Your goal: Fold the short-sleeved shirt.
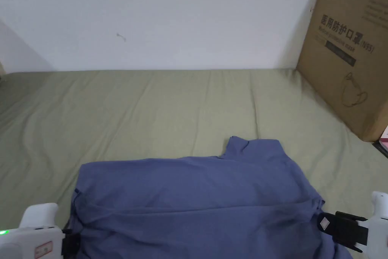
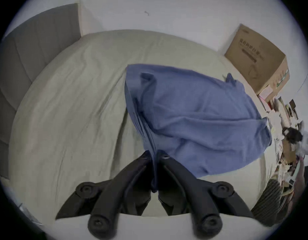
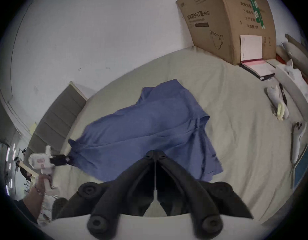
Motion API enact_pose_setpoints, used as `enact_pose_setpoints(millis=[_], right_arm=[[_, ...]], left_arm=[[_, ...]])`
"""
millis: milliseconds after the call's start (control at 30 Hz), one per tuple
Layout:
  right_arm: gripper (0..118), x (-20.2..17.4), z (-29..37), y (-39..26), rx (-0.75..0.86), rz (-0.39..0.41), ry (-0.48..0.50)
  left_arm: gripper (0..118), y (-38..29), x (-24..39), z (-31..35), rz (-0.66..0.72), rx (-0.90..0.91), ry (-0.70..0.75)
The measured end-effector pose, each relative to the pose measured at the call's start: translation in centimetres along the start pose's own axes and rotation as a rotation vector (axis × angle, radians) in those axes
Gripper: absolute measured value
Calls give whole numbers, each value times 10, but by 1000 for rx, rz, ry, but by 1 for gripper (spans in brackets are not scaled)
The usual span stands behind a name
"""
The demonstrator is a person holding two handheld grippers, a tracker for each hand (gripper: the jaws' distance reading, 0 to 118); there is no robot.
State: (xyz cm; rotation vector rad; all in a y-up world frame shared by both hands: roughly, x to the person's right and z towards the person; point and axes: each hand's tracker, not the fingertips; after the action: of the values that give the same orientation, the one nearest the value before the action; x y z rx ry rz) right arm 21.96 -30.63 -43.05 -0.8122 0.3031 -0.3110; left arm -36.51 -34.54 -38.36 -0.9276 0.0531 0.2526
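A blue short-sleeved shirt (image 1: 197, 203) (image 2: 193, 113) (image 3: 149, 131) lies spread across the near part of an olive bed sheet (image 1: 151, 112), with one sleeve (image 1: 250, 149) pointing toward the wall. My left gripper (image 1: 70, 233) (image 2: 155, 152) is at the shirt's left edge, shut with a fold of blue cloth between its jaws; it also appears in the right gripper view (image 3: 67, 159), held by a hand. My right gripper (image 1: 322, 221) (image 3: 155, 152) is at the shirt's right edge. Its jaws are shut, pinching the cloth at their very tips.
A big cardboard box (image 1: 348, 51) (image 3: 227, 23) stands on the bed's far right against the white wall. A notebook (image 3: 257, 68) and loose clutter lie to its right. A grey padded headboard (image 2: 37, 44) bounds the left end. Bare sheet stretches beyond the shirt.
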Motion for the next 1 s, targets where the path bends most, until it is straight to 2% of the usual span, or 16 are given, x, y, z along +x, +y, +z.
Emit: enact_pose_setpoints(millis=[33,67,100,133,200,333,400,433,467,533,567,600,700,867,1000], right_arm=[[36,8,-5,5,-43,5,-14],[78,15,-11,7,-78,-2,-37],[115,27,-22,10,-132,-9,-84],[118,36,-33,11,-199,-11,-116],[118,59,-54,7,-252,-39,-132],[117,94,-92,-5,-420,-96,-238],[114,89,-92,-6,-399,-54,-224],[113,79,-89,-4,-409,22,-240],[106,72,-87,-4,-405,65,-247],[69,53,-77,-1,-388,149,-229],[43,49,-74,-1,-386,139,-181],[11,44,-72,-1,-392,111,-127],[10,36,-69,-1,-390,98,-160],[10,49,-30,5,-331,-22,-77],[10,48,14,-2,-336,-3,-39]], left_arm=[[5,2,-2,4,17,13,-9],[5,3,-3,6,26,18,-12],[5,3,-4,9,32,23,-14],[5,4,-4,11,32,22,-14],[5,2,1,17,24,30,3],[5,0,-1,15,23,32,43],[5,-3,-3,14,35,16,49],[5,-4,-3,12,40,7,54],[5,-5,-3,11,43,-1,55],[5,-8,-3,8,45,-15,55],[5,-9,-3,7,45,-20,56],[5,-9,-3,6,45,-24,57],[5,-6,-8,10,72,-15,41],[5,1,-17,43,113,45,-26],[5,-14,-16,77,58,27,10]])
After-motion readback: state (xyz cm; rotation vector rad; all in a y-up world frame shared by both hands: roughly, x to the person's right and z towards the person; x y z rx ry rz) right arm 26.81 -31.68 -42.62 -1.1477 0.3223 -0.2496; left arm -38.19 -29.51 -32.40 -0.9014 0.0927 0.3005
